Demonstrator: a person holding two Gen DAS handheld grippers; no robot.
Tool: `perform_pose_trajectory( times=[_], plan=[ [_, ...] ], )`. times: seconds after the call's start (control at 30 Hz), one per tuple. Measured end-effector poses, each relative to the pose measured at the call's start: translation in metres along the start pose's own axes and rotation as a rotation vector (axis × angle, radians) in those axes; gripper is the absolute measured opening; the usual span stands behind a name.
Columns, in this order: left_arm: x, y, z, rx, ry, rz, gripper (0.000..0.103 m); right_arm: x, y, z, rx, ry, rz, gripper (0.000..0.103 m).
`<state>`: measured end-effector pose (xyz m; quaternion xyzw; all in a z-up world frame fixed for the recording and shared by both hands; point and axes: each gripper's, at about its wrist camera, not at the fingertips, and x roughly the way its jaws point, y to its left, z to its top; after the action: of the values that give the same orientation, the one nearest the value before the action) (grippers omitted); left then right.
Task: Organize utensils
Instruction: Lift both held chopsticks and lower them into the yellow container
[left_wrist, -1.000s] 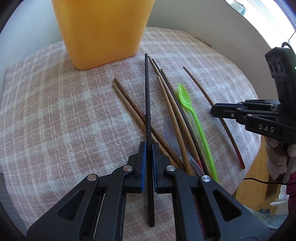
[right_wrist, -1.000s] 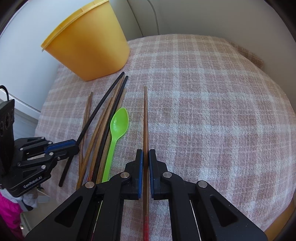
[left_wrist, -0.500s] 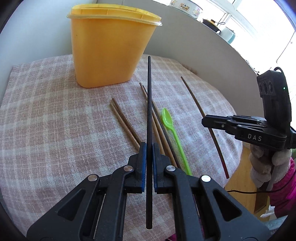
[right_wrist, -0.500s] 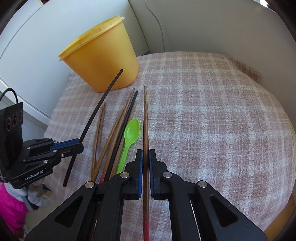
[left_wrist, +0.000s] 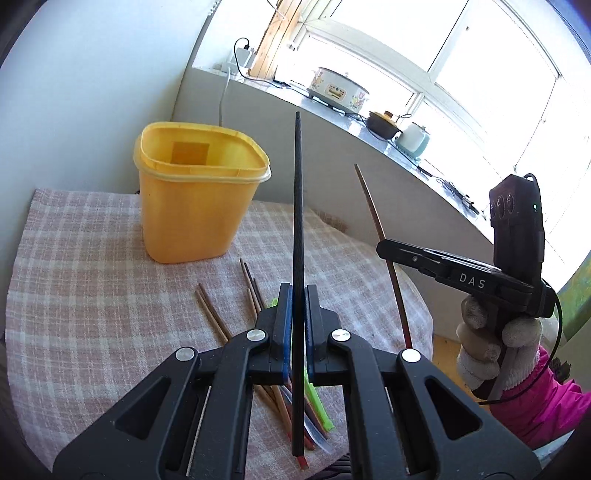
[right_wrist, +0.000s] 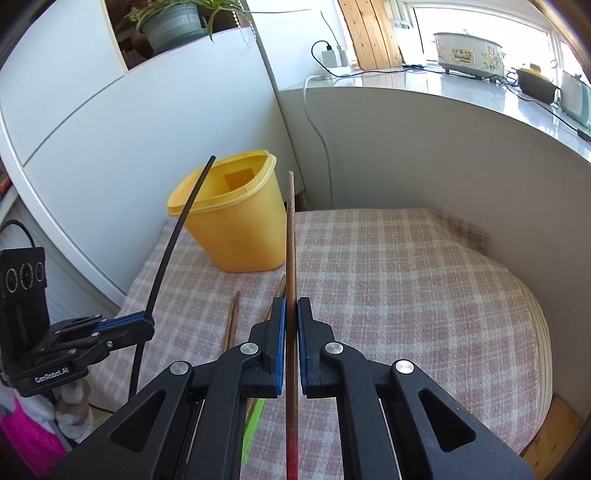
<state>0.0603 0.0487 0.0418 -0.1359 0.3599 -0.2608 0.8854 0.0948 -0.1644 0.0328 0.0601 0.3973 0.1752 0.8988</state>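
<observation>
Chopsticks, one per gripper. Left gripper clamped on black chopstick near its thick end; right gripper clamped on brown chopstick likewise. Both raised, tips toward yellow tub. Probably light, stiff, slick; liable to pivot. Better gripped nearer mid-length. Loose chopsticks on cloth before tub.

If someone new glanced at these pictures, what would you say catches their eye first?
Probably the two chopsticks held up off the table: a black chopstick clamped in the left gripper and a brown chopstick in the right gripper. Next, the open yellow tub at the back of the checked cloth, with more chopsticks lying in front of it.
</observation>
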Motion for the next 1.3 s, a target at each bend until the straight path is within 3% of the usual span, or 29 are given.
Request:
perform_pose_trajectory(
  times=[0.17, 0.47, 0.67, 1.0, 1.3],
  plan=[
    [-0.002, 0.001, 0.033, 0.024, -0.125, 0.071, 0.004, 0.004, 0.007, 0.026, 0.006, -0.067, 0.029, 0.005],
    [0.004, 0.028, 0.088, -0.012, -0.281, 0.07, 0.004, 0.02, 0.026, 0.075, 0.002, -0.19, 0.055, 0.005],
    [0.009, 0.047, 0.109, -0.034, -0.412, 0.138, 0.004, 0.029, 0.034, 0.098, 0.029, -0.294, 0.08, 0.005],
    [0.039, 0.066, 0.134, -0.058, -0.491, 0.169, 0.004, 0.05, 0.03, 0.134, 0.127, -0.416, 0.111, 0.005],
    [0.06, 0.083, 0.139, -0.07, -0.467, 0.184, 0.004, 0.085, 0.018, 0.145, 0.219, -0.387, 0.141, 0.005]
  ],
)
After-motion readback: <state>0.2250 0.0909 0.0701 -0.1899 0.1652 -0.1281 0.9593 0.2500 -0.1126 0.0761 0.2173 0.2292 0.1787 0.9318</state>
